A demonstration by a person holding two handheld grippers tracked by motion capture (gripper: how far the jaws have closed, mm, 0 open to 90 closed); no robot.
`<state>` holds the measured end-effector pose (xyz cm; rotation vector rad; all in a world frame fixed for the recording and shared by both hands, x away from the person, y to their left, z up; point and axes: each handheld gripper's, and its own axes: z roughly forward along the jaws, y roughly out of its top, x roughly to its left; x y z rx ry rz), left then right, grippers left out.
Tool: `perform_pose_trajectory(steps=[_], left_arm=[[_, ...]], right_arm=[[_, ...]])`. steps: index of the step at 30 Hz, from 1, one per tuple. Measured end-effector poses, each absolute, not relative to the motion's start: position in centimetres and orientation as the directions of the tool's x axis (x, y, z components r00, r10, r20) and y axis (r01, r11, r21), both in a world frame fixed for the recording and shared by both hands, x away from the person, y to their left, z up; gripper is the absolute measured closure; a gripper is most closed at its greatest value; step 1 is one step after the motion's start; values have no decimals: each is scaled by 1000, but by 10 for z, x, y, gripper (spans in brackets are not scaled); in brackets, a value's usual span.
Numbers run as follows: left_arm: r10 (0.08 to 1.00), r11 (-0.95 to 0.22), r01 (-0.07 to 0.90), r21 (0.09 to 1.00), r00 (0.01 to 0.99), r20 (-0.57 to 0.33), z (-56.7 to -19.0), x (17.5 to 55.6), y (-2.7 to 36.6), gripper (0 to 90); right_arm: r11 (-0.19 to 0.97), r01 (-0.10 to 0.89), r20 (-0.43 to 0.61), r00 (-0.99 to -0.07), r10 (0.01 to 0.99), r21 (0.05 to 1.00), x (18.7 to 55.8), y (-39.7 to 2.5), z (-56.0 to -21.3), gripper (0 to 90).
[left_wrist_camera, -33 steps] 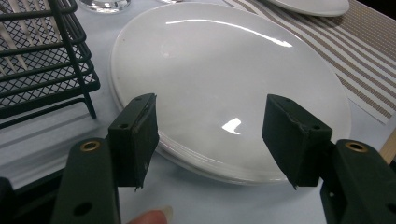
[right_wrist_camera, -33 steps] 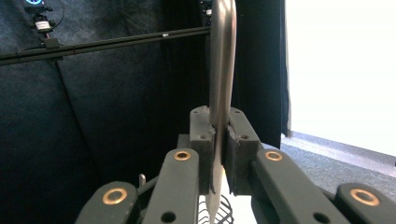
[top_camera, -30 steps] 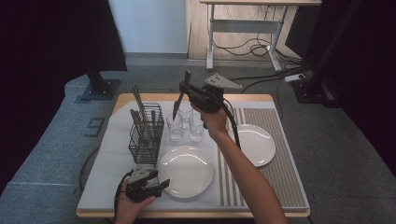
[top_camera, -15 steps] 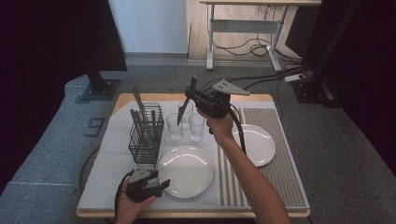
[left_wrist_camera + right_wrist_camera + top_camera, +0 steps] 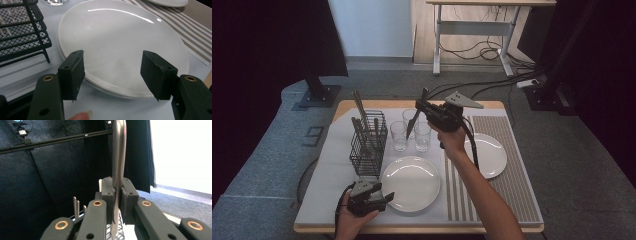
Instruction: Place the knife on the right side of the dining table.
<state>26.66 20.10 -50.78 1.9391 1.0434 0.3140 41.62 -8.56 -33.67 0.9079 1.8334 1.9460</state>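
Observation:
My right gripper [image 5: 426,109] hangs in the air over the glasses, shut on a metal knife [image 5: 414,121]. The knife's handle [image 5: 118,150] rises between the closed jaws of that gripper [image 5: 116,192], and its blade slants down toward the glasses. Near the table's front left edge my left gripper [image 5: 387,196] rests low and open. Its jaws [image 5: 112,72] stand wide apart with nothing between them, just in front of the rim of a white plate [image 5: 117,42], the near plate [image 5: 411,182].
A black wire basket [image 5: 368,145] holding several pieces of cutlery stands left of the plate. Three clear glasses [image 5: 398,135] stand behind it. A second white plate [image 5: 484,155] lies on a striped mat [image 5: 512,180] at the right.
My right gripper has carried the knife to the right and a little nearer to the person. The left gripper has stayed put.

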Motion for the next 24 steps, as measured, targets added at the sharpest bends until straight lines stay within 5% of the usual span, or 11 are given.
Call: perform_pose_trajectory(steps=[24], left_arm=[[767, -261, 546, 796, 618, -172, -509, 267, 198, 360]], right_arm=[[-135, 251, 277, -703, 656, 958, 418, -114, -370, 831]])
